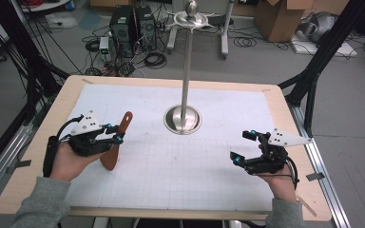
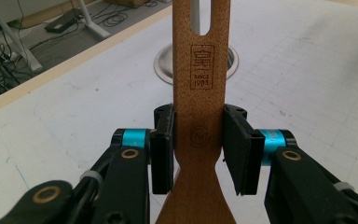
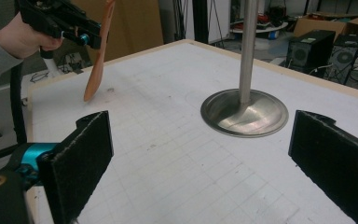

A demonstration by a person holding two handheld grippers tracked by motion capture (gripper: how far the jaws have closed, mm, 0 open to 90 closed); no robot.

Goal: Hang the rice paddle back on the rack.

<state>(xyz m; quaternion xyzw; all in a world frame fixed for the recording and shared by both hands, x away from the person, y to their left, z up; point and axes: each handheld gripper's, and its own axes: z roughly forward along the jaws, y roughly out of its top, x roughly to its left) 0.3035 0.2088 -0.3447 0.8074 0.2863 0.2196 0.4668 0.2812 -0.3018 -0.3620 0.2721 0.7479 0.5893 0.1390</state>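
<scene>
A brown wooden spatula (image 1: 110, 159) with a slotted handle stands nearly upright at the table's left, blade down, its tip close over the white mat. My left gripper (image 1: 114, 133) is shut on its handle. The left gripper view shows both pads pressing the sides of the spatula (image 2: 200, 70) just above where it widens, with the left gripper (image 2: 198, 149) centred on it. At the right of the table my right gripper (image 1: 242, 146) stands open, with nothing between its pads (image 3: 81, 158). The right gripper view also shows the spatula (image 3: 98, 70) hanging from the left gripper (image 3: 91, 37).
A tall metal stand (image 1: 187, 71) rises from a round base (image 1: 183, 119) at the mat's middle back, with hook arms and a ball on top. The white gridded mat (image 1: 180, 166) covers a wooden table (image 1: 62, 102). Computers, cables and boxes lie on the floor beyond.
</scene>
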